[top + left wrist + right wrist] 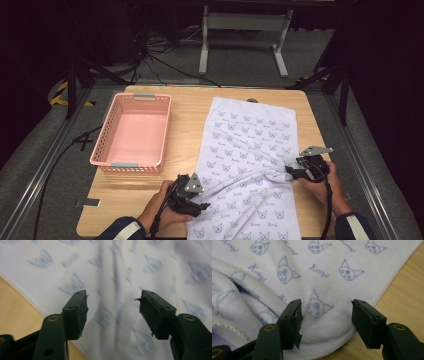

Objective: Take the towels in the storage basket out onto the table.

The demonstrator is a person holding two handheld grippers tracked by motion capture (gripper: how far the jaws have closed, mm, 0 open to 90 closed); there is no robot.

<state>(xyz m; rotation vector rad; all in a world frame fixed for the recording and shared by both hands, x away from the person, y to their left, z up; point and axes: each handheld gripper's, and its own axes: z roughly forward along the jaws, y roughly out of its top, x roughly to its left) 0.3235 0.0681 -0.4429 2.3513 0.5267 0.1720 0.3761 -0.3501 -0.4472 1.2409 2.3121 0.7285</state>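
Observation:
A white towel (250, 140) printed with small blue cat faces lies lengthwise on the wooden table (186, 117), creased and bunched across its near half. My left gripper (204, 199) is at the towel's near left edge. In the left gripper view its jaws stand open (112, 305) just above the blurred towel (112, 270), with nothing pinched. My right gripper (291, 172) sits at the towel's right edge, where a ridge of cloth runs toward it. In the right gripper view its jaws are open (325, 312) over the hemmed edge of the towel (319, 277), with the pads apart from the cloth.
A pink plastic basket (165, 131) stands on the left half of the table with nothing in it. Bare wood (402, 290) shows to the right of the towel's hem. A white frame stand (205, 45) and cables are on the floor beyond the table.

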